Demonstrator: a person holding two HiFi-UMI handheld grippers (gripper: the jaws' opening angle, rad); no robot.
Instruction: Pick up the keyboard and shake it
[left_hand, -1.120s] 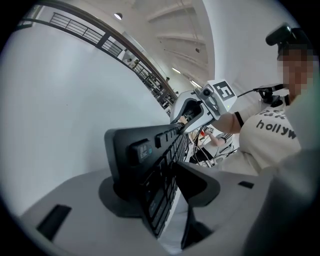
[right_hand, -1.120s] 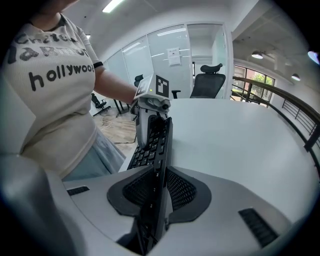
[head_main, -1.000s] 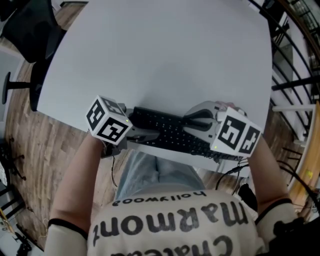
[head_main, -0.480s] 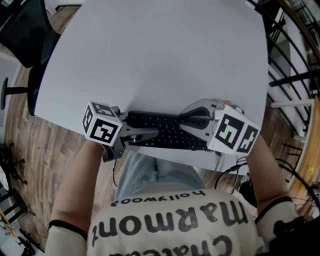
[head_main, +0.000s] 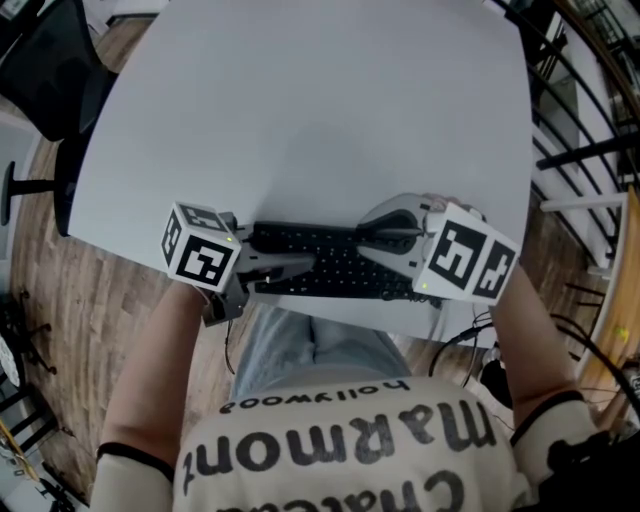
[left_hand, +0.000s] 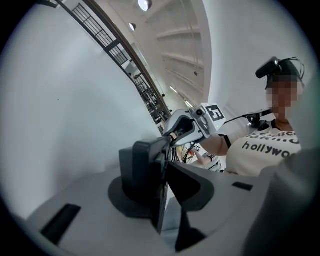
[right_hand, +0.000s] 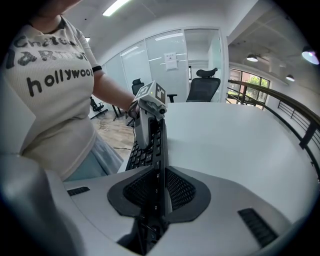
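A black keyboard (head_main: 322, 262) lies along the near edge of the white table (head_main: 320, 120), spanned between both grippers. My left gripper (head_main: 283, 266) has the keyboard's left end between its jaws, which are closing, and the dark pads touch its thin edge (left_hand: 160, 197). My right gripper (head_main: 377, 242) is shut on the right end; in the right gripper view the keyboard (right_hand: 148, 146) runs edge-on straight between the pads. Each gripper shows in the other's view: the right gripper (left_hand: 189, 127) and the left gripper (right_hand: 148, 114).
A black office chair (head_main: 48, 62) stands beyond the table's far left corner. Dark railing bars (head_main: 590, 150) run along the right side. Cables (head_main: 472, 340) hang below the table edge by my right arm. Wooden floor lies to the left.
The left gripper has shifted a little left and turned, and its jaws have closed onto the keyboard's left end. The keyboard has swung to lie straighter along the table edge.
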